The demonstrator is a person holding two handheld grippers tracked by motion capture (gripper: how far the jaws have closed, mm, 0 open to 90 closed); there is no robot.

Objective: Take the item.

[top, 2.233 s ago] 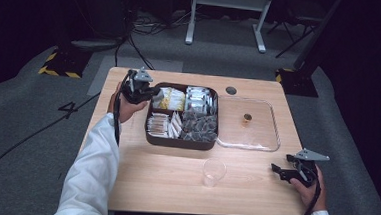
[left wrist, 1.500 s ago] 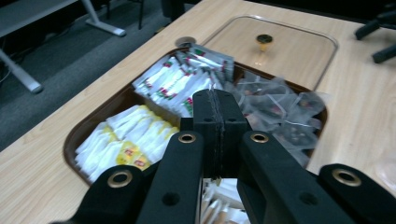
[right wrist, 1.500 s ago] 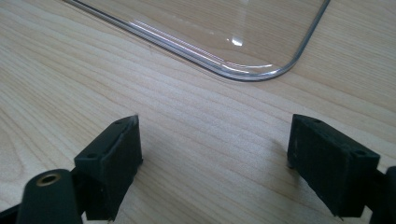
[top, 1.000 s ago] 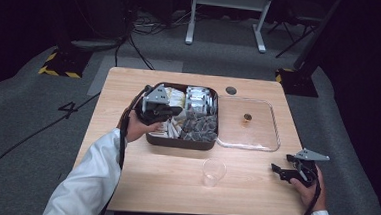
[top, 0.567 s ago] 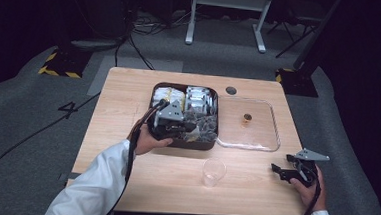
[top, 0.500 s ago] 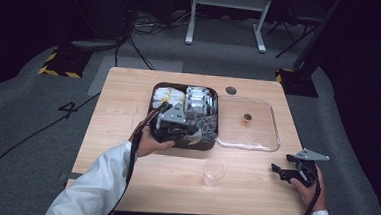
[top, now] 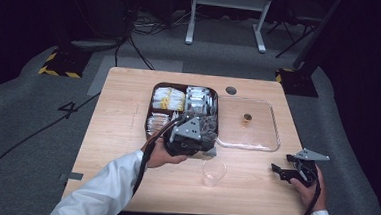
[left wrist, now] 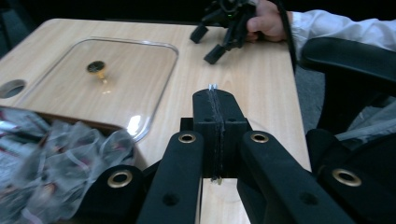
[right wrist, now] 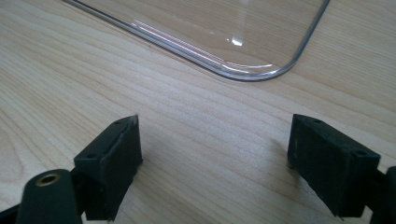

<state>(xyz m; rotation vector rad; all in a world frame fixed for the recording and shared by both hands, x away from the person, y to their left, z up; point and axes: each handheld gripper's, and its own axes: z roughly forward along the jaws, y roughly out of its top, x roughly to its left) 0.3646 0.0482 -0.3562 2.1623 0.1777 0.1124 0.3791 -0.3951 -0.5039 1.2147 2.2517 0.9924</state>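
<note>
My left gripper (top: 209, 150) hovers over the front right corner of the dark compartment tray (top: 151, 106), just behind a clear plastic cup (top: 213, 172). In the left gripper view its jaws (left wrist: 214, 100) are pressed together; a thin white sliver shows at the seam, and I cannot tell what it is. Crinkly sachets (left wrist: 56, 154) lie in the tray below. My right gripper (top: 279, 172) rests near the table's front right edge, and its jaws (right wrist: 215, 158) stand wide apart over bare wood with nothing between them.
A clear glass lid (top: 249, 136) with a small gold knob (top: 247, 119) lies flat to the right of the tray, its corner (right wrist: 261, 72) just ahead of my right gripper. A round cable hole (top: 230, 90) is behind the tray. A black chair (left wrist: 355, 60) stands at the table's side.
My left hand has travelled from the tray's left side across the sachets to its front right corner by the cup, jaws shut throughout. The right hand has stayed put.
</note>
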